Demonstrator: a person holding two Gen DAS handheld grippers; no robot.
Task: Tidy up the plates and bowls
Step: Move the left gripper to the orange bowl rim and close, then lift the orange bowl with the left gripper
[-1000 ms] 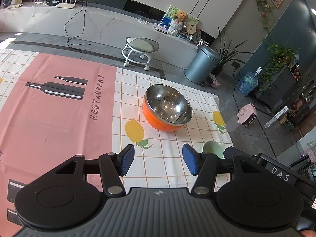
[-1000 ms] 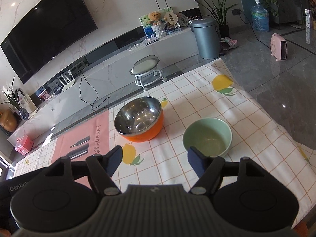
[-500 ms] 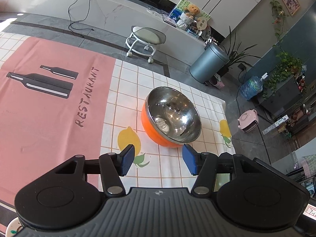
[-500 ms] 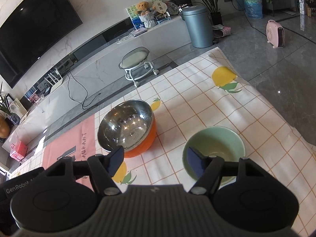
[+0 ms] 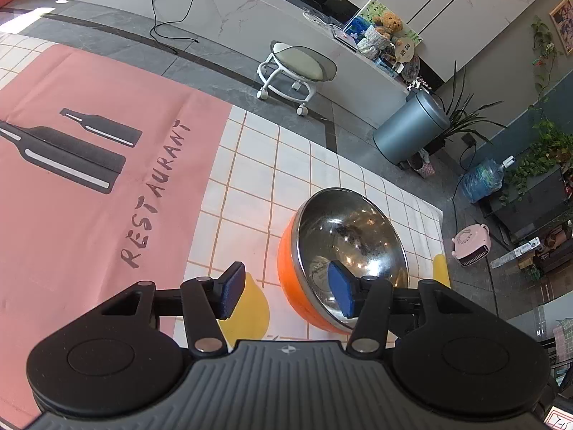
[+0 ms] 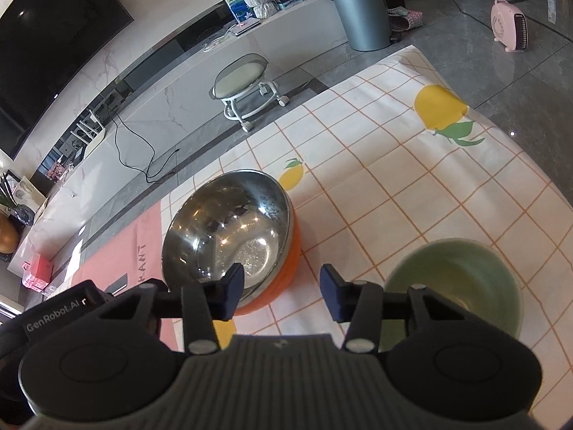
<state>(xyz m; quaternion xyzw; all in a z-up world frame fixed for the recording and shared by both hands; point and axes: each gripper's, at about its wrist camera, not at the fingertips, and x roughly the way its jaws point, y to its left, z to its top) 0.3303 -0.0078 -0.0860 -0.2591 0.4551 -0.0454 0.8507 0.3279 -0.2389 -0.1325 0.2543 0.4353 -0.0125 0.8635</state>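
Observation:
An orange bowl with a shiny steel inside (image 5: 352, 247) (image 6: 229, 233) stands on the checked tablecloth. My left gripper (image 5: 286, 292) straddles its near left rim: the right finger (image 5: 340, 290) hangs over the steel inside and the left finger stays outside. Its jaws are closing, with the pads clear of the wall. My right gripper (image 6: 283, 290) straddles the bowl's near right rim, with its left finger (image 6: 234, 285) over the inside. Its jaws are closing too, and a gap still shows. A pale green bowl (image 6: 458, 283) sits to the right of the right gripper.
A pink "RESTAURANT" mat (image 5: 89, 186) covers the table's left part. The cloth's far edge (image 5: 322, 136) and right edge (image 6: 519, 143) drop to a grey floor. On that floor stand a white stool (image 5: 297, 68), a grey bin (image 5: 412, 136) and a pink heater (image 6: 510, 25).
Both grippers came forward and down onto the orange bowl, which now sits between each pair of fingers. The right jaws have narrowed clearly. The green bowl has shifted to the right gripper's right side.

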